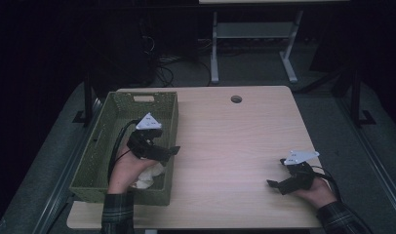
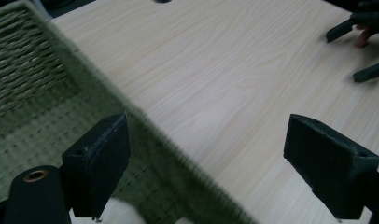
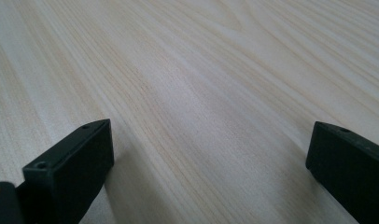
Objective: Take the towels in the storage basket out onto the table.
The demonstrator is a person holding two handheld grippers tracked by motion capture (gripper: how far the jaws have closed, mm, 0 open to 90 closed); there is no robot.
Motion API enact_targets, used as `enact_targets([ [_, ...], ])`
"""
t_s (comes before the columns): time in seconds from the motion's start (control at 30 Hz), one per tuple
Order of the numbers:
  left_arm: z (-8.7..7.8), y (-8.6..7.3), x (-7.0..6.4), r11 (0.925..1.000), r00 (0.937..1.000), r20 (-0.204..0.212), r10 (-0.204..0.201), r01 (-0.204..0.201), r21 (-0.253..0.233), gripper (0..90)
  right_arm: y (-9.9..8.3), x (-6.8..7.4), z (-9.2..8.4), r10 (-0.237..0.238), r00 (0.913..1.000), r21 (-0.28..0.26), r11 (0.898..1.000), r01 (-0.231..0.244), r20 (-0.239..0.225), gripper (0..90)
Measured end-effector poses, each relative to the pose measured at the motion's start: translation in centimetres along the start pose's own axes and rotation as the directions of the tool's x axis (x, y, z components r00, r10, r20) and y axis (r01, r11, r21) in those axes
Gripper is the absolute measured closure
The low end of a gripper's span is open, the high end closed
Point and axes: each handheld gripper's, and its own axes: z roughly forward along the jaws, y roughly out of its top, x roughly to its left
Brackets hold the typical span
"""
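A person stood at a pale wooden bench, a hand-held gripper in each hand. A green woven basket sat along the bench's left side. The left hand-held gripper hovered over the basket's right rim, near its front end, jaws spread wide with nothing between them. In the left gripper view, one jaw hung over the basket's inside and the other over bare wood, so the gripper straddled the rim.

A crumpled white cloth lay inside the basket at its near right corner, partly hidden beneath the person's left hand. It looked soft and loose, though the dim light kept its exact shape unclear.

The right hand-held gripper rested low over the bench near the front right corner, well apart from the basket, jaws also spread and empty.

The risk, in my judgement, lay at the rim. If the left gripper dropped toward the cloth from there, a jaw could catch the woven wall and drag or tip the basket. A shallow pinch might take only a fold, letting the cloth slip free.
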Motion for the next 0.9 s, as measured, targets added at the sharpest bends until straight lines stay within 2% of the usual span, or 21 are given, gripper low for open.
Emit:
enact_targets([
  [0.2, -0.7, -1.4, 1.5, 0.9996, 0.9998, -0.011, -0.019, 0.019, 0.022, 14.0, 0.0, 0.0, 0.0, 0.002, 1.0, 0.001, 1.0, -0.002, 0.0, 0.4],
  [0.33, -0.5, -2.2, 2.5, 0.9987, 0.9997, -0.022, -0.01, 0.011, 0.05, 14.2, 0.0, 0.1, 0.0, 0.005, 1.0, 0.0, 1.0, -0.005, -0.001, 0.4],
  [0.4, -0.3, -2.5, 2.9, 0.9973, 0.9991, -0.037, -0.022, 0.024, 0.069, 14.2, 0.0, 0.1, 0.0, 0.007, 1.0, 0.0, 1.0, -0.007, 0.0, 0.4],
  [0.43, -0.1, -2.7, 3.2, 0.9963, 0.9986, -0.052, -0.01, 0.014, 0.084, 14.2, 0.0, 0.0, 0.0, 0.002, 1.0, 0.001, 1.0, -0.002, 0.001, 0.4],
  [0.5, 0.0, -3.0, 3.6, 0.9956, 0.998, -0.062, -0.013, 0.019, 0.091, 14.2, -0.1, 0.1, -0.1, 0.004, 1.0, 0.002, 1.0, -0.004, -0.001, 0.4],
  [0.6, 0.2, -3.7, 4.1, 0.9934, 0.9963, -0.074, -0.044, 0.051, 0.102, 14.2, -0.1, 0.1, -0.1, 0.005, 1.0, 0.0, 1.0, -0.005, -0.001, 0.4],
  [0.77, 0.5, -4.9, 5.3, 0.9873, 0.9925, -0.114, -0.045, 0.062, 0.146, 14.1, -0.1, 0.1, -0.1, 0.005, 1.0, 0.0, 1.0, -0.005, -0.001, 0.4],
  [0.9, 0.7, -5.9, 6.1, 0.9846, 0.9904, -0.124, -0.061, 0.08, 0.155, 14.0, -0.1, 0.1, -0.1, 0.005, 1.0, 0.0, 1.0, -0.005, -0.001, 0.4],
])
